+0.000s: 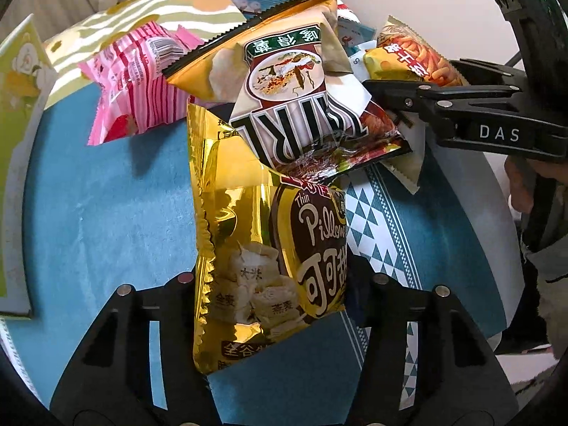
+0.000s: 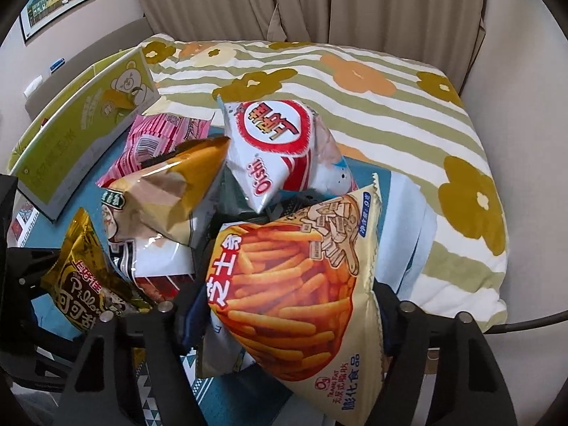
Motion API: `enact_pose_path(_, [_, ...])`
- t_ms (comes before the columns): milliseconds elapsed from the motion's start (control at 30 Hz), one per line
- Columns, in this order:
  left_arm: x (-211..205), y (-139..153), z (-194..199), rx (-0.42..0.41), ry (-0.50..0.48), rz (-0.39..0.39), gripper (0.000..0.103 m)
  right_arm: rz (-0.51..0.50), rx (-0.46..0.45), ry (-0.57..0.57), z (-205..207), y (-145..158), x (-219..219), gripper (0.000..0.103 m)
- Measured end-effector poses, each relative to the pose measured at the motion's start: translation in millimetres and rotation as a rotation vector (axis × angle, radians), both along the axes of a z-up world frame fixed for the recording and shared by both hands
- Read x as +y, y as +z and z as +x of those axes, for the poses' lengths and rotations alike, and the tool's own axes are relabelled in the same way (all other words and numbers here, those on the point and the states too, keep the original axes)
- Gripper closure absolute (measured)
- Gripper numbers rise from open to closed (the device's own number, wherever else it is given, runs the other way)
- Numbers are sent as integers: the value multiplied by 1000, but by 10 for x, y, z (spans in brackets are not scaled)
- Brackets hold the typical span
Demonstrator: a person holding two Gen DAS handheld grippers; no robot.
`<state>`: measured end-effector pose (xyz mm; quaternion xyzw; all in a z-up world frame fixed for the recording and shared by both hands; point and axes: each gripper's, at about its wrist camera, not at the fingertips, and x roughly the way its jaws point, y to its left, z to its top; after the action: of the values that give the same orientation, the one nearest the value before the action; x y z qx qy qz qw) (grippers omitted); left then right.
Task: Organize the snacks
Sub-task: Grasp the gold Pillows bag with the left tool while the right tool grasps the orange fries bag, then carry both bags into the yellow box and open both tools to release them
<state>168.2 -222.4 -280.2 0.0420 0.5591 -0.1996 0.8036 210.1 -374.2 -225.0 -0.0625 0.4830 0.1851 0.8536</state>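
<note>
Gripping one snack each, the left fingers (image 1: 273,305) clamp the shiny gold foil cocoa-pillow bag (image 1: 262,248) while the right fingers (image 2: 284,316) pinch the cream cheese-stick packet (image 2: 294,284), apparently lifting both clear of the pile ahead for sorting.

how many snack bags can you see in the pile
5. Gold Pillow bag between the left gripper's fingers; cheese stick bag between the right gripper's fingers; brown chip bag mid-pile; white Oishi bag and pink striped bag behind. More may be hidden underneath.

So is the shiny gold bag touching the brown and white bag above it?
Touching. In the left wrist view, the brown and white bag lies over the gold bag's top edge, with no gap.
</note>
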Motion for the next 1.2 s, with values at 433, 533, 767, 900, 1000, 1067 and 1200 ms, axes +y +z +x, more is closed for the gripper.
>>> enact_pose_path(433, [3,227,-109,-28,-24,-6,56,-59,-50,-36,-190,260,-31,36])
enact_pose_path(533, [21,341,-138,-43,-27,-12,56,-64,-58,-54,-260,352,-49,36])
enact_pose_path(767, [126,739,-273,-94,-36,-38,56,-72,-74,-108,-444,675,-84,36])
enact_pose_path(900, [274,999,-305,-123,-24,-63,56,-74,-90,-128,-562,921,-30,36])
enact_pose_path(1000, [438,1211,-321,-150,-11,-79,56,-70,-105,-135,-635,1138,89,36])
enact_pose_path(1067, [567,1347,-316,-172,-2,-81,56,-61,-117,-134,-668,1257,178,36])
enact_pose_path(1200, [947,1613,-236,-218,26,-70,56,-28,-152,-124,-673,1504,499,36])
